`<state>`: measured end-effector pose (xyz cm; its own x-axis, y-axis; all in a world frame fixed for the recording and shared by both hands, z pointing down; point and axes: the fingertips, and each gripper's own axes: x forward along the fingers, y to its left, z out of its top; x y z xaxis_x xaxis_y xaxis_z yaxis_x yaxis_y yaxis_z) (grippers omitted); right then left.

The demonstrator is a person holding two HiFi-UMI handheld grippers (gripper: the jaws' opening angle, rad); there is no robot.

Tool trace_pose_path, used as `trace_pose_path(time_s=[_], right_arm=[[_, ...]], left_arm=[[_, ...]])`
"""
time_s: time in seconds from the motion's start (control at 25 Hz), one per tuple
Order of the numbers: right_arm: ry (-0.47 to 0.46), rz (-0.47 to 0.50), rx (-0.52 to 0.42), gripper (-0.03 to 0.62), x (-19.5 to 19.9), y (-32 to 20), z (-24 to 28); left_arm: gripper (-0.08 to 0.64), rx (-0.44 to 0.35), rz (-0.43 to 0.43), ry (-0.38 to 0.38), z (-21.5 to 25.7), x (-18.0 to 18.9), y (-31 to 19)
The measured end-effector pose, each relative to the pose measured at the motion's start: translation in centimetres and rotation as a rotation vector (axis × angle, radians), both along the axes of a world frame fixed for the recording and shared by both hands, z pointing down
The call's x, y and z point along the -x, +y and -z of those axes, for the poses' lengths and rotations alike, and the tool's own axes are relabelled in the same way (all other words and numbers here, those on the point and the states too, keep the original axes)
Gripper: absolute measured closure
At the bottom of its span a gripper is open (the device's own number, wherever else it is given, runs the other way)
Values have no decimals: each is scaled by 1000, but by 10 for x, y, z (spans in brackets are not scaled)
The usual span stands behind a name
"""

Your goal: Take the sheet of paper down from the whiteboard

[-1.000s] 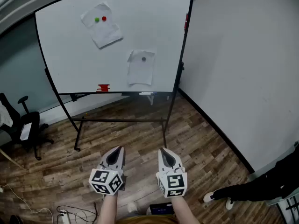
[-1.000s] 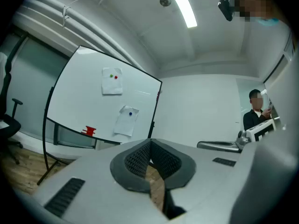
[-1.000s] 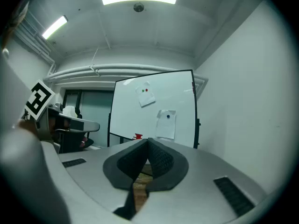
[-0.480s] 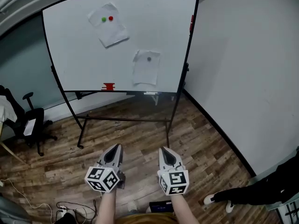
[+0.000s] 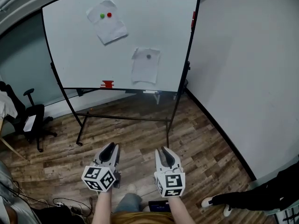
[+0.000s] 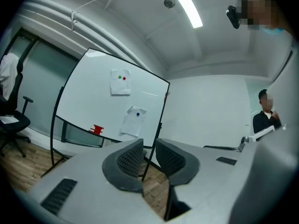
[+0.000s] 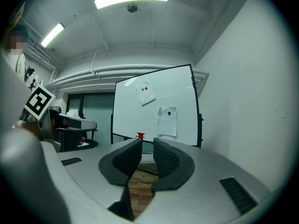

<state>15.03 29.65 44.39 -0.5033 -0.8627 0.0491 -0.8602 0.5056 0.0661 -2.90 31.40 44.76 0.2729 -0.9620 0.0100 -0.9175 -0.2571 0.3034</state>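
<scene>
Whiteboard (image 5: 70, 50): upper sheet (image 5: 111, 30) near top-left corner (two magnets (image 5: 102, 16)), lower sheet (image 5: 144, 70) near bottom-right corner. Left gripper (image 5: 112, 146) jaws slightly spread, empty; right gripper (image 5: 161, 149) jaws opening, empty; both well apart from board.

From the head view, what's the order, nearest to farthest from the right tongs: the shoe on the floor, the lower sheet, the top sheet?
From the right tongs, opening and empty:
1. Shoe, on the floor to the right.
2. Lower sheet, low on the whiteboard's right half.
3. Top sheet, high on its left half.
</scene>
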Motion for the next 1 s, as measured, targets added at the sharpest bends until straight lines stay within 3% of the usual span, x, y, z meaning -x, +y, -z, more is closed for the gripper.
trace_pose_path(time_s=[0.28,0.4,0.8,1.0], right_arm=[[6,-22,-2,482,-5,-74,-11],[15,-38,-10,482,3,-129,-14],[46,-95,-27,471,59,-363,11],[40,-112,-46,471,89,-450,27]], left_arm=[[454,9,-12,-85,-16,-17,-86],[449,-13,-49,-75,-20,-13,-139],[439,-39,-86,-83,7,44,-373],[442,-43,-123,-94,18,68,-465]])
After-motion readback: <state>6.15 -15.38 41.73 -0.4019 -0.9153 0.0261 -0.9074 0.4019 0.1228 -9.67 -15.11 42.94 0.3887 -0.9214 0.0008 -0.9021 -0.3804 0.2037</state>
